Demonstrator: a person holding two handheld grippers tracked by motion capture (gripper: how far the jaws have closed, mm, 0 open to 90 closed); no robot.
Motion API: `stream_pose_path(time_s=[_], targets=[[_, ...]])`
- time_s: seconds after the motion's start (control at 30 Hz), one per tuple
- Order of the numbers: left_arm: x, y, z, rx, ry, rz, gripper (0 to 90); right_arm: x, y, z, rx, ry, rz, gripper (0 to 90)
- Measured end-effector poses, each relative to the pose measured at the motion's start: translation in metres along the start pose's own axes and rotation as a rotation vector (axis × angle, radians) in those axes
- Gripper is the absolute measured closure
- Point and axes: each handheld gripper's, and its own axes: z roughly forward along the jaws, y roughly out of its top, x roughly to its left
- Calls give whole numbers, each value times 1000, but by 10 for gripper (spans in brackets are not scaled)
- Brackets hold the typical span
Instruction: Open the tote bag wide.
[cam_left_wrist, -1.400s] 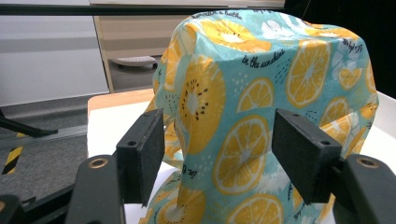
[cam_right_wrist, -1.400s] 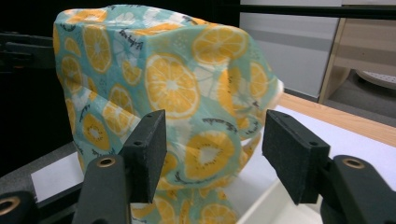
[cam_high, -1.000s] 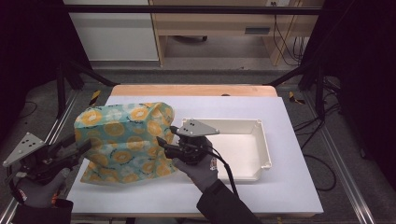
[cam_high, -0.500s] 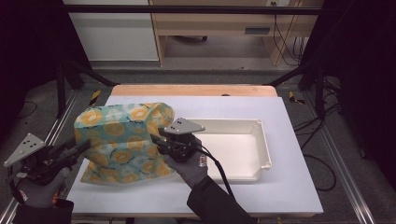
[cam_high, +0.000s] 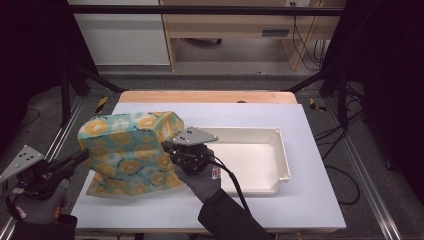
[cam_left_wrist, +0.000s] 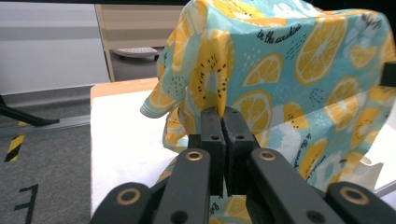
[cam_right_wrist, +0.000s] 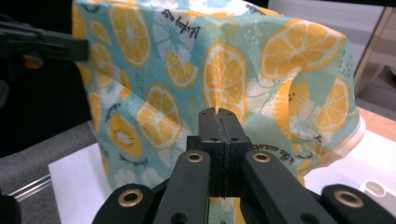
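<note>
We hold a printed cloth up off the white table between our two grippers. It is teal, patterned with orange citrus slices and white flowers, and it billows into a puffed, box-like shape over the left half of the table, its lower edge resting on the surface.

Our left gripper sits at the cloth's left edge. In the left gripper view its gripper has both jaws pressed flat together, with a pinched fold of the fabric rising straight out from between their tips; the rest of the cloth spreads ahead of and to the right of the fingers.

Our right gripper grips the cloth's right edge, its grey plate on top and its cable trailing back along our sleeve. In the right gripper view its gripper is likewise clamped on the cloth: the jaws meet with no gap, and a crease of fabric runs up from just beyond the tips. Past the fingers on the far left of that view we see the other gripper's dark jaw at the cloth's opposite edge.

A shallow white tray lies on the table behind the right gripper, on the side away from the cloth. A corner of it shows at the lower right in the right gripper view.
</note>
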Motion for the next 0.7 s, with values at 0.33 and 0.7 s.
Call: stream_pose_path(time_s=[0.33, 0.7], targets=[[-8, -6, -15, -19, -10, 4, 898, 17, 3, -15, -32, 56, -27, 900], [-10, -27, -12, 36, -24, -5, 899, 15, -21, -10, 22, 73, -3, 900]])
